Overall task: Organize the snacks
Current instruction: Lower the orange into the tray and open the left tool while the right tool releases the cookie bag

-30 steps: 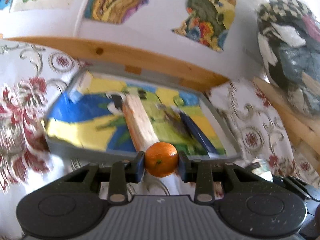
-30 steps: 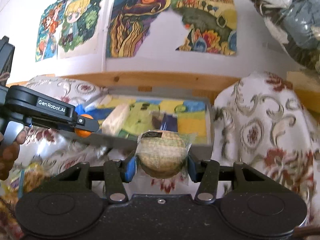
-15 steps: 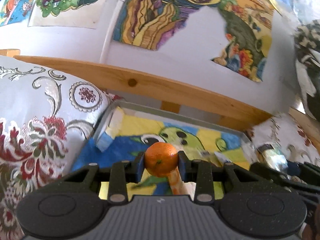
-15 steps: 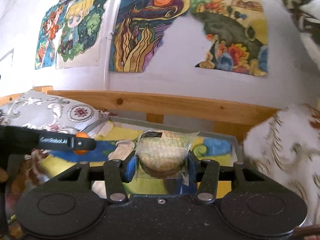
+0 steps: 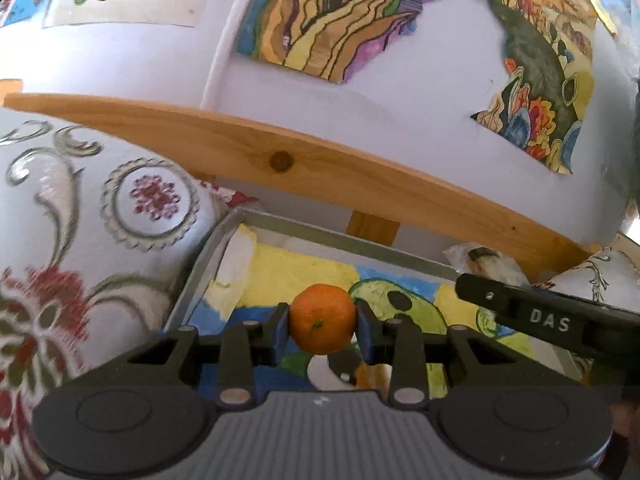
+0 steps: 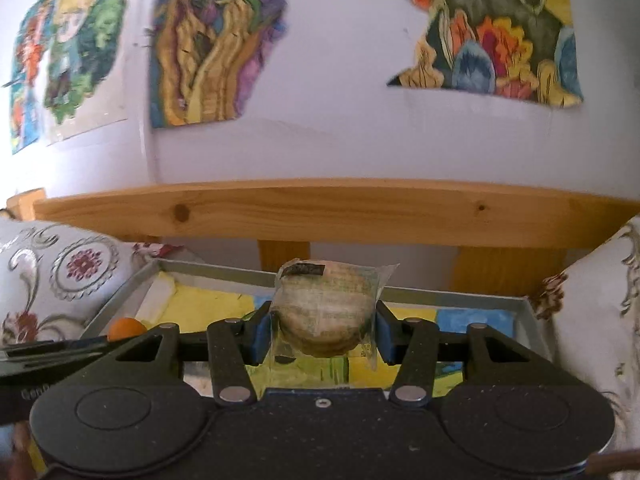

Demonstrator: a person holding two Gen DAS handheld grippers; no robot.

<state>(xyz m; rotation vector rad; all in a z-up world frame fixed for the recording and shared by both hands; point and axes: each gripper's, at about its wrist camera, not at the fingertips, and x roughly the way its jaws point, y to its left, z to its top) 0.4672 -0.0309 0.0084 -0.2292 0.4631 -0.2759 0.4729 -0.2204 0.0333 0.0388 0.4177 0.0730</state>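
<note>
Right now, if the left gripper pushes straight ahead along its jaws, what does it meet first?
Probably the far wall of the grey tray. The left gripper, shut on the orange, points over the tray's painted liner toward that wall, with the wooden rail behind. Depth is unclear; it may pass above the rim.

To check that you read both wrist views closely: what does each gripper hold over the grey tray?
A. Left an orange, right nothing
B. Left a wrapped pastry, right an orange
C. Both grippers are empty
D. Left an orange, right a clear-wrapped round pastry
D: the left gripper is clamped on a small orange, and the right gripper is clamped on a round pastry in clear wrap, both over the grey tray.
</note>
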